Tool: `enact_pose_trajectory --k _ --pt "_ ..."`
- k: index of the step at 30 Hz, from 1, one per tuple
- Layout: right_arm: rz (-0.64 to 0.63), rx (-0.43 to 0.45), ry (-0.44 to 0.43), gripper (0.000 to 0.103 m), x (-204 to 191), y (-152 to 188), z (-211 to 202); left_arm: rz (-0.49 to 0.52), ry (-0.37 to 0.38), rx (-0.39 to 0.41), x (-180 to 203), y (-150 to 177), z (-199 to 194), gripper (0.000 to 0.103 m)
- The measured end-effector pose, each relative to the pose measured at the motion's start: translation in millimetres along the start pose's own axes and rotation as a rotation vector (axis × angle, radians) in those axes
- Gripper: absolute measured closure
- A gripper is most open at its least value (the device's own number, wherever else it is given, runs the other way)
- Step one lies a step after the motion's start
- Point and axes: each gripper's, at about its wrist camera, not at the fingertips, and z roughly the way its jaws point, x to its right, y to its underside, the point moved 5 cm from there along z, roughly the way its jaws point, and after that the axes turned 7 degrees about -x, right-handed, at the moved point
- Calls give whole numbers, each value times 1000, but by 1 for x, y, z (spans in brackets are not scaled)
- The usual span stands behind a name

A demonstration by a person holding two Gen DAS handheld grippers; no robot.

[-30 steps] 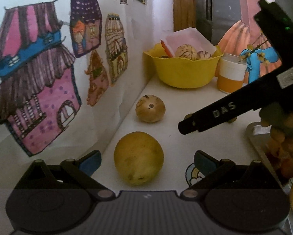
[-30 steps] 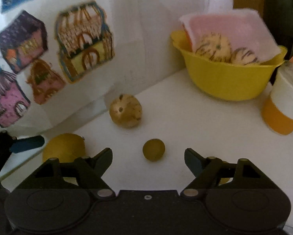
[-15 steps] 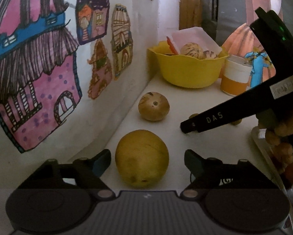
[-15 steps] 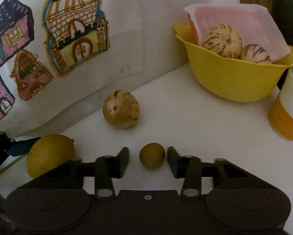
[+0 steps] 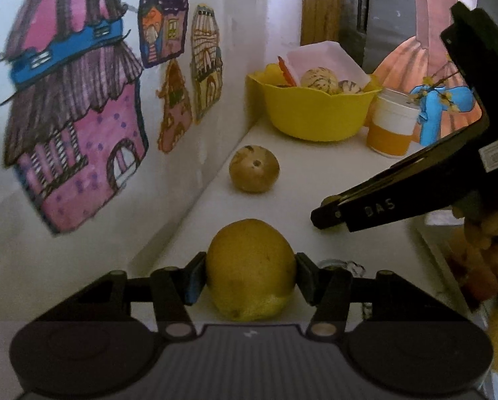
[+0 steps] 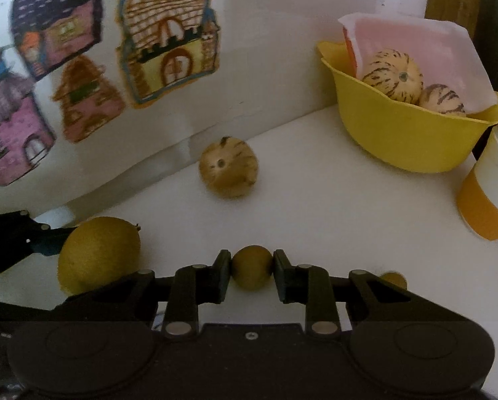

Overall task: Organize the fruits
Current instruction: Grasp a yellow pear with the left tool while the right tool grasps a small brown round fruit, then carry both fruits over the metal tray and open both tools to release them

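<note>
The white counter (image 6: 332,206) runs along a wall carrying painted house cut-outs (image 5: 79,126). At its far end stands a yellow bowl (image 6: 399,133) holding two striped fruits (image 6: 392,76) and a pale tray; an orange-and-white cup (image 6: 489,196) stands just beside the bowl. The left tool (image 5: 250,276) is clamped on a large yellow fruit (image 5: 250,266), both pads touching its sides, the fruit resting on the counter near the wall. Beyond it a single striped fruit (image 5: 254,168) lies loose on the counter. The right tool (image 6: 251,270) is closed around a small round fruit (image 6: 251,266), pads against both sides, at counter level.
</note>
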Motion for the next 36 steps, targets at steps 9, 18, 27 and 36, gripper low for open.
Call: enact_pose_trajectory --k 9,18,27,36 --pt "-14 31 -29 74 -3 48 -67 21 118 -46 22 34 -38 43" --pt "29 112 -25 74 -11 104 -149 61 205 -27 68 51 -88 43" --pt "89 156 49 74 6 166 -208 134 315 3 131 64 -128 43" --pt "183 157 79 74 24 223 -216 149 347 -41 165 89 -126 43"
